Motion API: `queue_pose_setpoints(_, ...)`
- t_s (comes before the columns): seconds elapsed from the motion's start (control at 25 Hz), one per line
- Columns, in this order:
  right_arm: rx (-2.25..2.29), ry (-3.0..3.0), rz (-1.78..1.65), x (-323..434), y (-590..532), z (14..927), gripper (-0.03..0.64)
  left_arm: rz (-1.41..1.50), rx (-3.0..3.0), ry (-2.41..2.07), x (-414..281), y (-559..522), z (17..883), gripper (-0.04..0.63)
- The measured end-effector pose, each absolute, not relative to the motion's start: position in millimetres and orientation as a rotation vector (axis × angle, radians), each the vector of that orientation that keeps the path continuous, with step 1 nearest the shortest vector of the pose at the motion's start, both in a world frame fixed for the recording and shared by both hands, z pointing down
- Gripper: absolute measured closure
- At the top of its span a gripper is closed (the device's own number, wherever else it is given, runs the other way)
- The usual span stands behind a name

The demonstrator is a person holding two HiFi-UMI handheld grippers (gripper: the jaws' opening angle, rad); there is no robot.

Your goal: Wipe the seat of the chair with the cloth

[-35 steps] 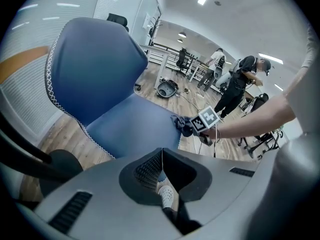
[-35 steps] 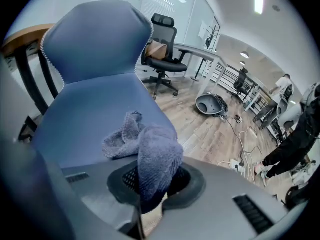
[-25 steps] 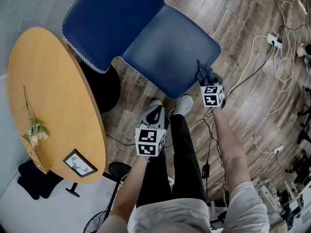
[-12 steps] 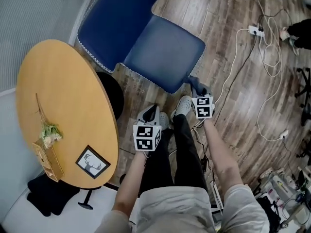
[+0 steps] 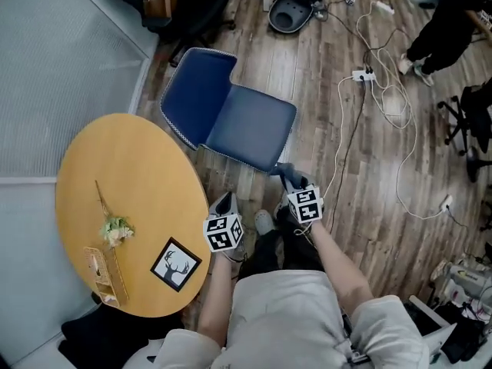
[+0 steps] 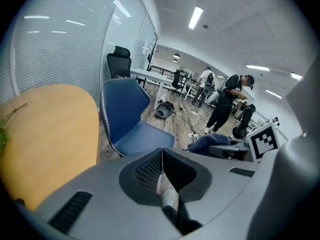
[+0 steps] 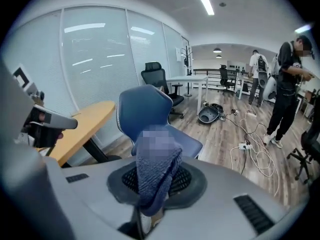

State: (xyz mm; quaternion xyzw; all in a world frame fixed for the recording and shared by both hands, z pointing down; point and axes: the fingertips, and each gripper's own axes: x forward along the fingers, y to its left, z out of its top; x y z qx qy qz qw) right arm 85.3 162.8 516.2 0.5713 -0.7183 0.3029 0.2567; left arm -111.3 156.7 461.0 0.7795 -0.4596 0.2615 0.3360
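The blue chair stands ahead of me, its seat (image 5: 250,133) bare and its backrest (image 5: 198,94) to the left. My right gripper (image 5: 290,183) is shut on a dark blue cloth (image 5: 284,172), held just off the seat's front edge and apart from it. In the right gripper view the cloth (image 7: 157,166) hangs bunched over the shut right gripper (image 7: 150,200), with the chair (image 7: 155,119) beyond. My left gripper (image 5: 225,201) is shut on nothing, low by the table's edge. The left gripper view shows the left gripper (image 6: 162,169), the chair (image 6: 132,129) and the cloth (image 6: 212,143).
A round wooden table (image 5: 100,183) stands at the left, bearing a framed deer picture (image 5: 175,265) and dried flowers (image 5: 115,227). White cables and a power strip (image 5: 360,75) run over the wooden floor at the right. A person (image 5: 446,21) stands far right. A black office chair (image 5: 184,6) stands behind.
The view has pulled back and up from the chair. My right gripper has drawn the cloth off the seat's front right corner. Both grippers have come back toward my body.
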Motion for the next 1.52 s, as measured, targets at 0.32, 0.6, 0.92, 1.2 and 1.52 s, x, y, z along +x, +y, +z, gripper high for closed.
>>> queue_pose_setpoints(0.32,1.666,-2.011,0.827,64,193,443,0.558,0.621,2.069,-1.198,-113,176,421,0.568)
queue_pose_setpoints(0.6,1.763,-2.014,0.958,66,235,404,0.557,0.607,2.158,-1.111,-93,194,384,0.568)
queue_pose_setpoints(0.92,1.610,-2.149,0.814,21,248,385,0.557,0.636,2.242,-1.115,-84,202,374,0.568)
queue_pose_setpoints(1.2,1.613,-2.200,0.765,13,238,382,0.557,0.639,2.252,-1.166,-94,203,370,0.568)
queue_pose_setpoints(1.52,1.670,-2.168,0.823,26,236,391,0.558,0.645,2.220,-1.181,-104,200,376,0.568)
